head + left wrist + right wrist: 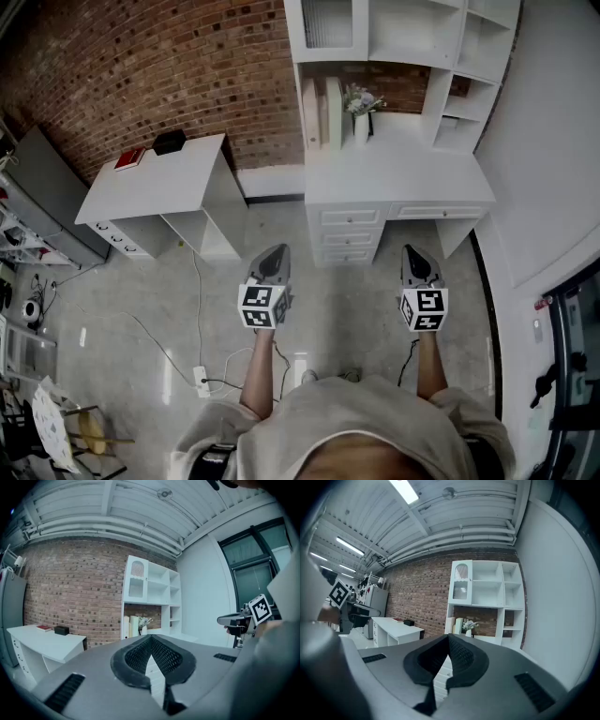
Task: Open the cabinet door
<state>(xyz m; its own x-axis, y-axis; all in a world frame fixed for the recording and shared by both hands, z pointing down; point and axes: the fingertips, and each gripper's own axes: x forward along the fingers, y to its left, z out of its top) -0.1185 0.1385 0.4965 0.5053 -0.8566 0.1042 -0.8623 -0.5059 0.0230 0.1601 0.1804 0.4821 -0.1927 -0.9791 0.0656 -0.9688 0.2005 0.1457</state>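
The cabinet door [328,23] is a white glazed panel at the upper left of the white shelf unit above the desk [394,173]; it stands closed. It also shows in the left gripper view [136,580] and the right gripper view [461,582]. My left gripper [272,262] [151,637] and right gripper [417,258] [449,635] hover side by side over the floor, well short of the desk. Both point roughly level toward it, far from the door. Each has its fingertips together with nothing between them.
Books [321,112] and a vase of flowers [361,117] stand on the desk, with drawers [349,234] below. A second white table [159,178] at the left carries a black box [170,142] and a red book [130,158]. Cables and a power strip [200,377] lie on the floor.
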